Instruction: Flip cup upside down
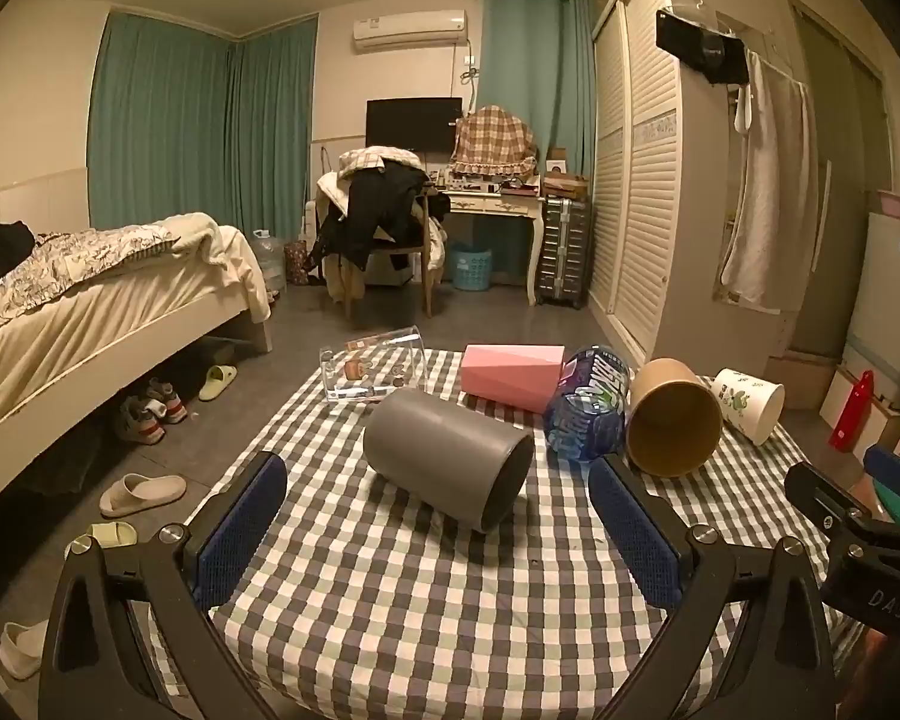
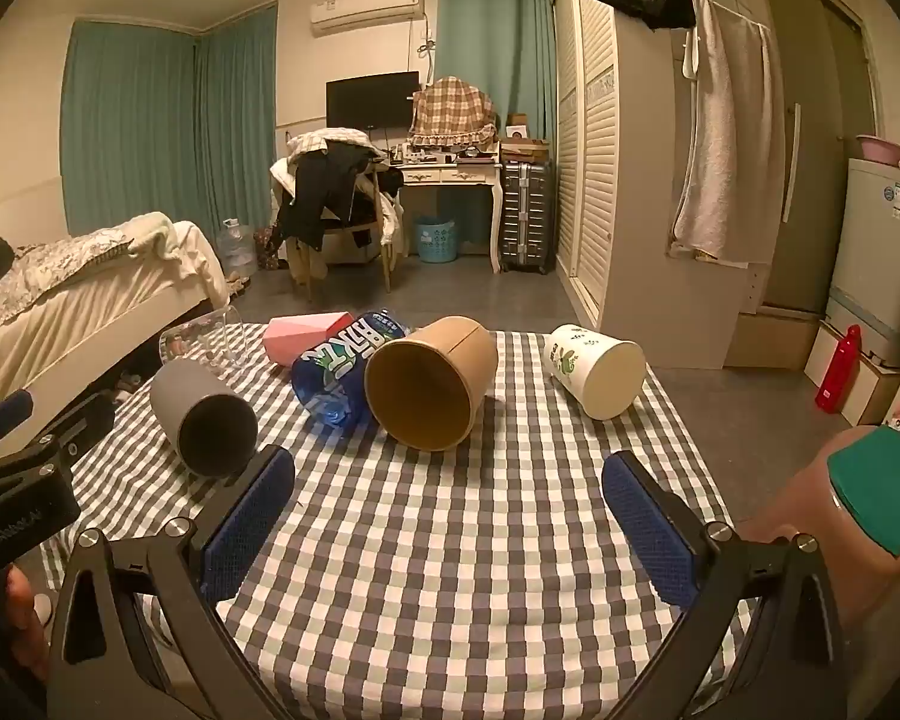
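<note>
Several cups lie on their sides on a checked tablecloth [image 1: 426,612]. A grey cup [image 1: 447,459] lies straight ahead of my open, empty left gripper [image 1: 438,531], its mouth towards the right; it also shows in the right wrist view [image 2: 207,417]. A brown paper cup [image 2: 429,381] lies ahead of my open, empty right gripper [image 2: 450,516], mouth towards me; it shows in the left wrist view too [image 1: 672,420]. A white printed cup [image 2: 594,369] lies at the right. A pink cup [image 1: 513,375] and a clear glass cup [image 1: 375,369] lie at the back.
A crushed blue plastic bottle [image 2: 342,369] lies between the grey and brown cups. A teal-lidded jar [image 2: 876,492] stands at the table's right edge. A bed [image 1: 90,312] is to the left, with slippers [image 1: 144,492] on the floor.
</note>
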A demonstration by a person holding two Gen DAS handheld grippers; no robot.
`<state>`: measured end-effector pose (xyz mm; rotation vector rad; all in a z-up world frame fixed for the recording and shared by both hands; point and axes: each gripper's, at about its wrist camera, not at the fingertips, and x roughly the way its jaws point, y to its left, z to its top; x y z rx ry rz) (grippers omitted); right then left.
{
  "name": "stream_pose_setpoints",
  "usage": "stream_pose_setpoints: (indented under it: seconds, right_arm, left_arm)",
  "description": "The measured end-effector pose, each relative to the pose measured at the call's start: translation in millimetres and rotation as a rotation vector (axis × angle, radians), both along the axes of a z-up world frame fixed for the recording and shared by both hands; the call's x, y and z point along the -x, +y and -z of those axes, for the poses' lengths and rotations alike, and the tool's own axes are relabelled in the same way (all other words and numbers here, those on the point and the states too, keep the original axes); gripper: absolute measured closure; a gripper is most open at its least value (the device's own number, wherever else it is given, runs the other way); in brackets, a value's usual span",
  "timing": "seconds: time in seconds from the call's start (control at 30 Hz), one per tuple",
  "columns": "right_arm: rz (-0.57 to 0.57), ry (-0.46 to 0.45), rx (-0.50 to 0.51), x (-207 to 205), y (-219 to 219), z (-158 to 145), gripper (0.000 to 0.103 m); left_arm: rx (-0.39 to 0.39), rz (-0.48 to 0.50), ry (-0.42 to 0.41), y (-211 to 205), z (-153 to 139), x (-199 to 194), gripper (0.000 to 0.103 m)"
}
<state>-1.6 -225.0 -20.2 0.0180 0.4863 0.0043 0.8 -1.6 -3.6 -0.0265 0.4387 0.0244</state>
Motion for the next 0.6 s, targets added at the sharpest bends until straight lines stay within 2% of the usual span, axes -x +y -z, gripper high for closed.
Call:
stream_pose_setpoints:
  seconds: [0.6]
  right_arm:
    - [0.003, 0.004, 0.001, -0.6, 0.0, 1.6, 0.0]
  left_arm:
    - [0.002, 0.002, -0.002, -3.6, 1.3, 1.9, 0.0]
